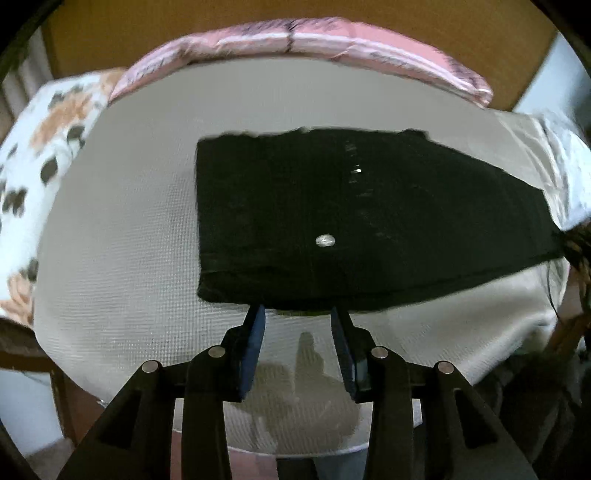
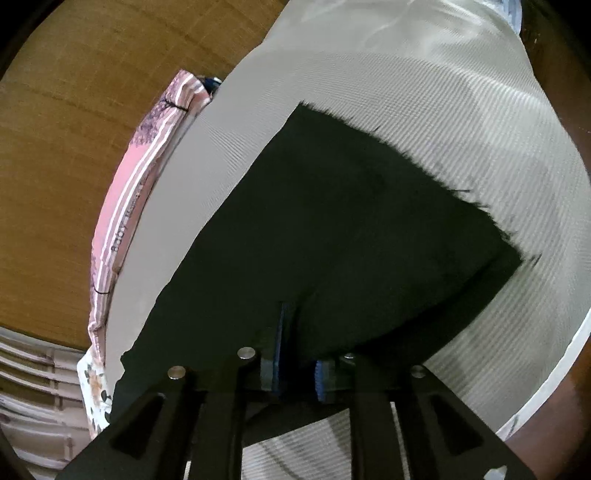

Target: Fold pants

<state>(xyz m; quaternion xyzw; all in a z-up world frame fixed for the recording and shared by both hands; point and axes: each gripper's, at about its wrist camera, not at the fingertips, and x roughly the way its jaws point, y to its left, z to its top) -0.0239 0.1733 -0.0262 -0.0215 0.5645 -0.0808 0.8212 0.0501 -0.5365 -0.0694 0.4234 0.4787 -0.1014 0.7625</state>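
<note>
Black pants (image 1: 332,229) lie folded on a grey-white textured cloth (image 1: 122,258). A silver button (image 1: 325,240) shows on them. My left gripper (image 1: 298,314) is open, its fingertips just at the near edge of the pants, holding nothing. In the right wrist view the pants (image 2: 332,229) fill the middle. My right gripper (image 2: 295,332) has its fingers closed around a raised fold of the black fabric near its end; the blue pads (image 2: 279,332) are partly hidden by the cloth.
A pink striped pillow (image 1: 295,40) lies along the far edge against a wooden headboard (image 1: 221,22). A floral blanket (image 1: 48,140) is at the left. The cloth's near edge (image 1: 295,446) drops off below my left gripper.
</note>
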